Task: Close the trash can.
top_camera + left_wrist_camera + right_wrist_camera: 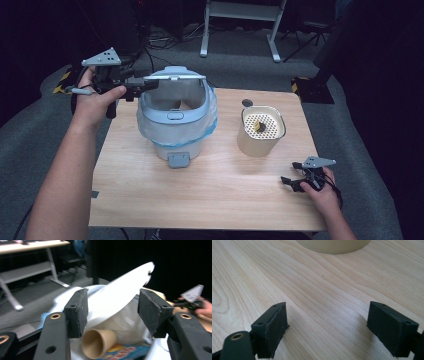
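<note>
— Left gripper (142, 86)?
— Near the bench's (210, 200) far-left corner, jaws apart around the raised white lid (120, 292) of the pale-blue lined plastic bin (175, 125), pads not pressing.
— Right gripper (291, 182)?
— Open, holding nothing, near-right corner, before the cream perforated-top canister (260, 131).

bin (172, 135) left of canister (260, 132) | both on table (200, 195) | cup (98, 342) in bin
</note>
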`<state>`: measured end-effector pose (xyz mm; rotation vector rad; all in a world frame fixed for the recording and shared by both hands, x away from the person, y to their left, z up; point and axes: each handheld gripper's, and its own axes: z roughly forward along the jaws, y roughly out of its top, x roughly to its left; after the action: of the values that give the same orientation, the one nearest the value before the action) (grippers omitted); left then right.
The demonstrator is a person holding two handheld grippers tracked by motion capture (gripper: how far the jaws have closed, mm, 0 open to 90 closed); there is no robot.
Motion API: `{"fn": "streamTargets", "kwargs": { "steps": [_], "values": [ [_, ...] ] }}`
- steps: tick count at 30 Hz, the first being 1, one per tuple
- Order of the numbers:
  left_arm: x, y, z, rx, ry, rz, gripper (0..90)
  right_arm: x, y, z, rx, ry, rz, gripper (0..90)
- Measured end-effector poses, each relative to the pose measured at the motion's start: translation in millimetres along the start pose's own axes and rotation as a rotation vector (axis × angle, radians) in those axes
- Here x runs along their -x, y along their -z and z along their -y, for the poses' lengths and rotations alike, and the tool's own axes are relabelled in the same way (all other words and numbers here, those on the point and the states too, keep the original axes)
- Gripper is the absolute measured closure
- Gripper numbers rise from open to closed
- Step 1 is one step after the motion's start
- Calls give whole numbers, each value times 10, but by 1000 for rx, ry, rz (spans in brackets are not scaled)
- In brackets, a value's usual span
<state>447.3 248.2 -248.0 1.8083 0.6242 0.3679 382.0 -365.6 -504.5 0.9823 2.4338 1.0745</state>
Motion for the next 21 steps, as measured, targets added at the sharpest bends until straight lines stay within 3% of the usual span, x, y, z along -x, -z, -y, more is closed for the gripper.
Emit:
{"fn": "streamTargets", "kwargs": {
  "steps": [1, 7, 11, 15, 21],
  "values": [
    [0, 0, 0, 0, 0, 0, 410, 0, 0, 0, 0, 0, 0, 165],
    [137, -154, 45, -62, 6, 90, 433, 0, 0, 0, 0, 0, 0, 164],
    [166, -274, 85, -119, 31, 94, 427, 0, 0, 0, 0, 0, 0, 164],
    [170, -340, 107, -125, 42, 90, 425, 0, 0, 0, 0, 0, 0, 165],
    [157, -440, 117, -146, 24, 49, 409, 0, 0, 0, 0, 0, 0, 164]
  ]
}}
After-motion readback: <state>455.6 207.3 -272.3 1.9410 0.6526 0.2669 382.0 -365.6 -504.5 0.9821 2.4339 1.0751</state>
